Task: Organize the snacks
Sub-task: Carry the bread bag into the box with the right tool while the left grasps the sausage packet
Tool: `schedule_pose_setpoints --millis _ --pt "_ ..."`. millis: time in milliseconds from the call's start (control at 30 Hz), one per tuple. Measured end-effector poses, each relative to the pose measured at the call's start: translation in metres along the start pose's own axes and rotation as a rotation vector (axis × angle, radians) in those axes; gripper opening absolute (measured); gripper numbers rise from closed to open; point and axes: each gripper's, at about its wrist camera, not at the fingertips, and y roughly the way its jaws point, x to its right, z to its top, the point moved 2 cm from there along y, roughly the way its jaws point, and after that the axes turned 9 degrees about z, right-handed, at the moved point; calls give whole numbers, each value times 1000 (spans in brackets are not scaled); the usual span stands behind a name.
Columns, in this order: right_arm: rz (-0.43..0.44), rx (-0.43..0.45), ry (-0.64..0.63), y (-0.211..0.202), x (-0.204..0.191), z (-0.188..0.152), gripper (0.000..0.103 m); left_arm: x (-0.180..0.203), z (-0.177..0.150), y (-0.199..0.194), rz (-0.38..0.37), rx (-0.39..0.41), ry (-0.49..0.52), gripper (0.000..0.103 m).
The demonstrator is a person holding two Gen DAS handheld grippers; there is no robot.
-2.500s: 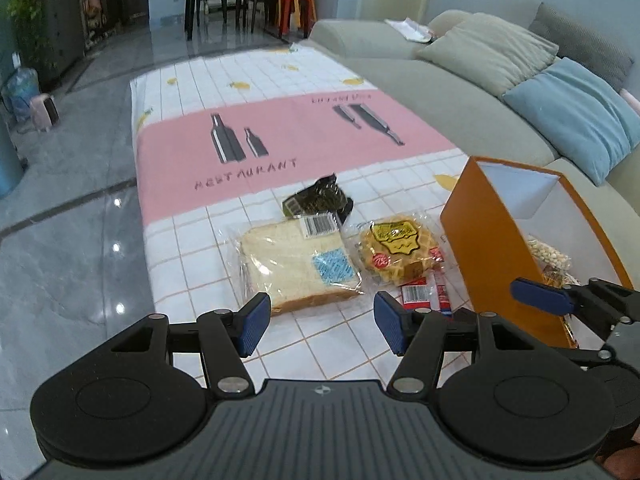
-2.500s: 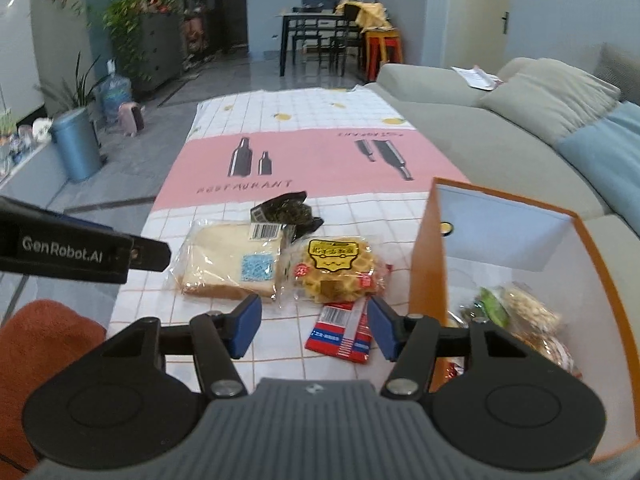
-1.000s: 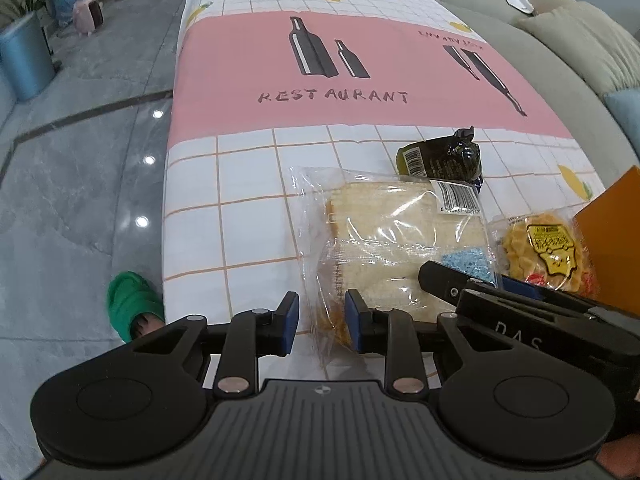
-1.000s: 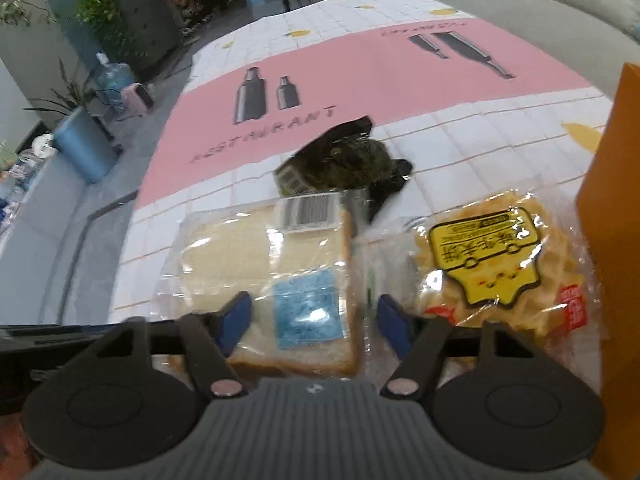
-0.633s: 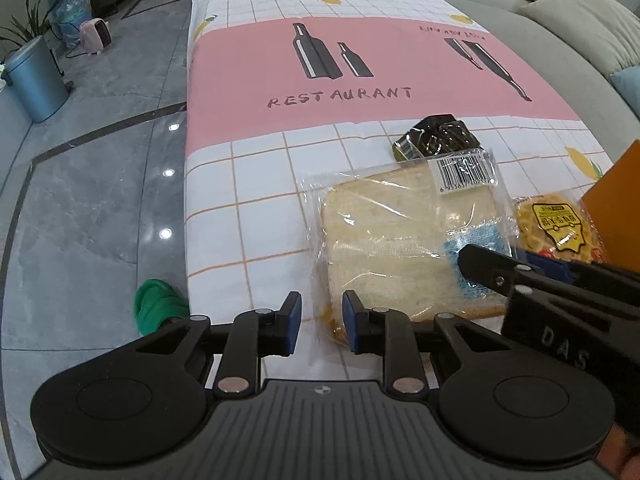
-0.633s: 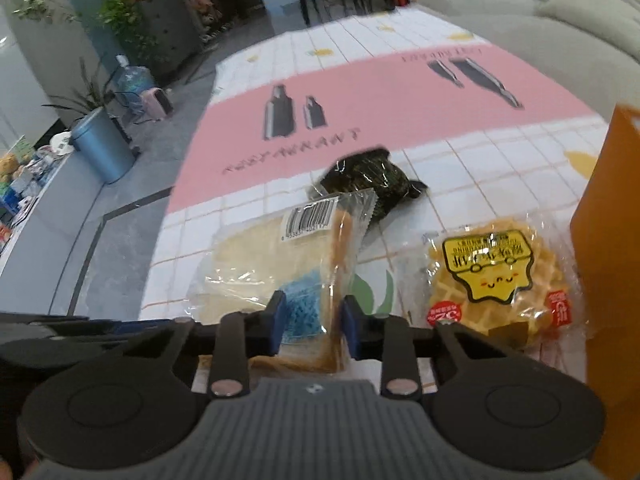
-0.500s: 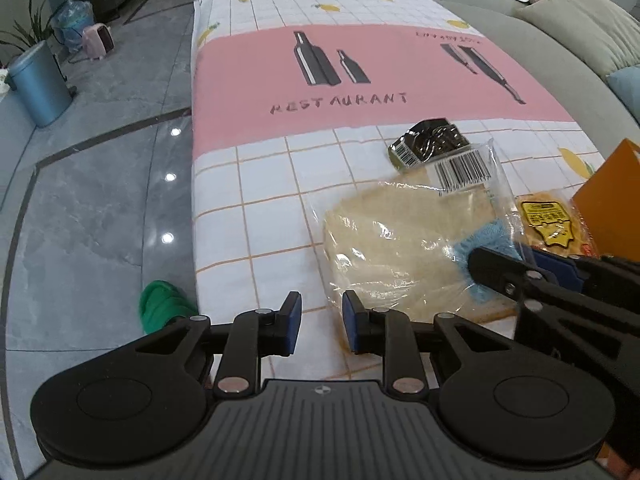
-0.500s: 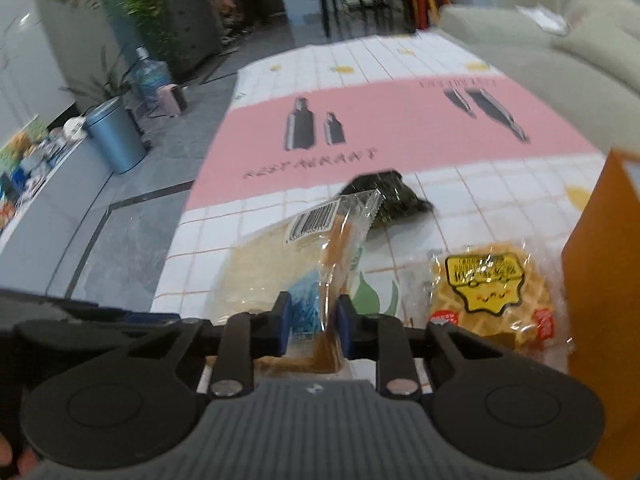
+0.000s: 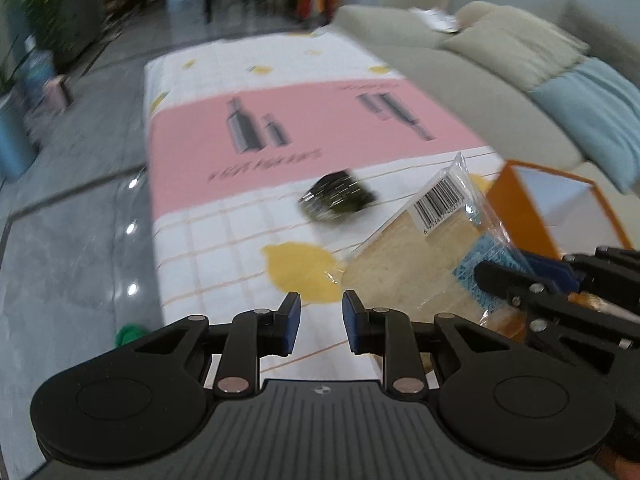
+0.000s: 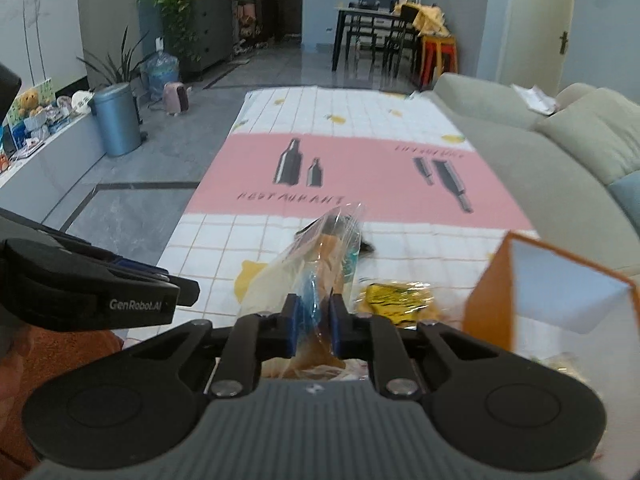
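Bread bag [image 9: 432,240], in the left wrist view, hangs tilted right of the empty left tool [image 9: 317,322], whose jaws are opening; the orange box [image 9: 520,216] stands just beyond. Right wrist view: the right tool [image 10: 311,326] pinches the bag edge-on, the box open to its right, the bench [image 10: 360,120] bare far off.

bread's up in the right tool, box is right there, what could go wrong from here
The right tool pinches the bread by one edge of its slack wrapper, so the bag could slip out or tear. It hangs tilted and looks broad beside the orange box, so it may catch the rim. The left tool, jaws opening and empty, is close and could bump it.
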Motion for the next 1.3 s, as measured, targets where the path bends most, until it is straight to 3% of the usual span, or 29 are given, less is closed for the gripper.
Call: schedule_pose_setpoints --millis 133,333,533,767,967,1000,1300 --pt "-62 50 21 -36 21 4 12 18 7 -12 -50 53 50 52" --pt "-157 138 115 -92 65 6 12 52 8 -15 -113 95 178 53" --pt "-265 175 190 -128 106 -2 12 86 -3 2 -165 48 290 57" --pt "-315 112 280 -112 141 -26 10 108 -1 35 -153 -21 252 69" --pt "-291 70 357 -86 164 -42 8 125 5 61 -132 -7 268 70" --pt "-285 70 366 -84 166 -44 8 127 6 67 -137 -8 261 75" --pt "-233 61 428 -56 187 -46 7 132 3 114 -99 -69 243 79"
